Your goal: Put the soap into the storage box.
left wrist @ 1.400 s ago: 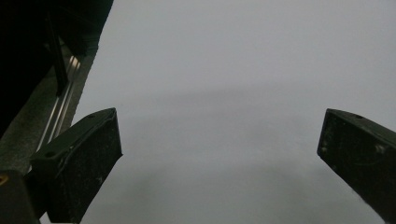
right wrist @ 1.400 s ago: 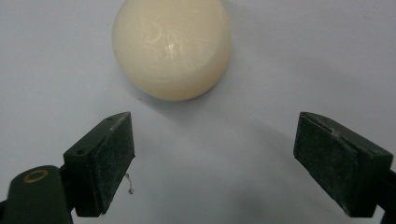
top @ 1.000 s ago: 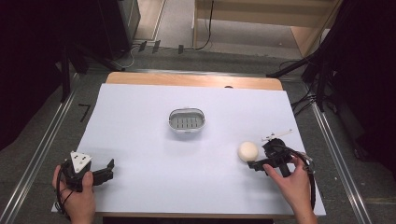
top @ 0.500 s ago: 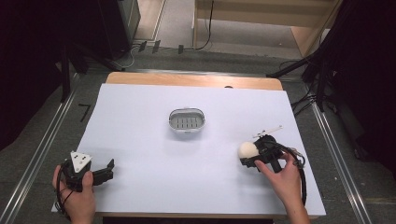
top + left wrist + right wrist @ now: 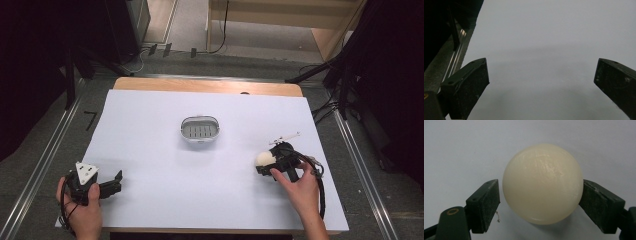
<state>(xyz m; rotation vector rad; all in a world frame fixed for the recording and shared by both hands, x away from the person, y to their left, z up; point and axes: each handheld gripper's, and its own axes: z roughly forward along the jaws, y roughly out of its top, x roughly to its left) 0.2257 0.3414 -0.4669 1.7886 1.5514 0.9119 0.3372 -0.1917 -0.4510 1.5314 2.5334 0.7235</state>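
The right tool [image 5: 541,192] was closing on the cream ball [image 5: 542,183], pads at its widest part. It looked smooth, hard and prone to roll; the left tool [image 5: 541,80] was open and empty.

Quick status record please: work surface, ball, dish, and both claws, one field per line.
surface: white sheet over the table
ball: cream ball between the right claw's jaws
right claw: closing; right jaw at the ball, sliver of gap at the left jaw
left claw: open, nothing between the jaws
dish: grey oval slotted dish at mid-sheet, apart from the ball
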